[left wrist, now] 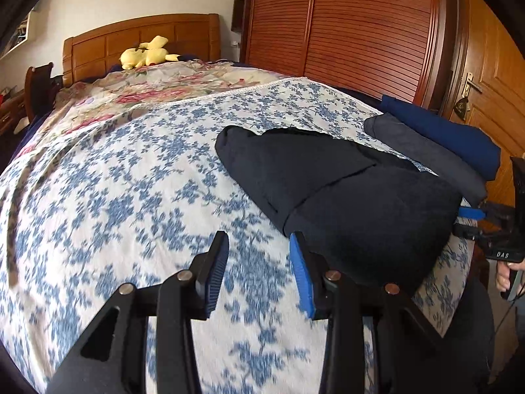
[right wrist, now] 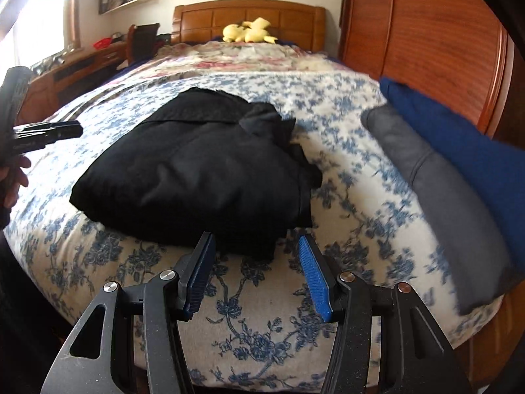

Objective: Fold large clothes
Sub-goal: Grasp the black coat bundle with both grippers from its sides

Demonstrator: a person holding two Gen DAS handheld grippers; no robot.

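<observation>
Left wrist view: my left tool (left wrist: pixel 259 241) stood part-open over the floral bedspread (left wrist: pixel 131 180), nothing between its pads. The black garment (left wrist: pixel 328 190) lay folded into a compact bundle just right of it, not touching. Grey folded garment (left wrist: pixel 426 154) and blue folded garment (left wrist: pixel 452 134) were stacked at the bed's right edge.

Right wrist view: right tool (right wrist: pixel 257 246) was moderately wide, empty, at the black bundle's near edge. I judged the folding nearly done; moving it to the pile seemed left.
</observation>
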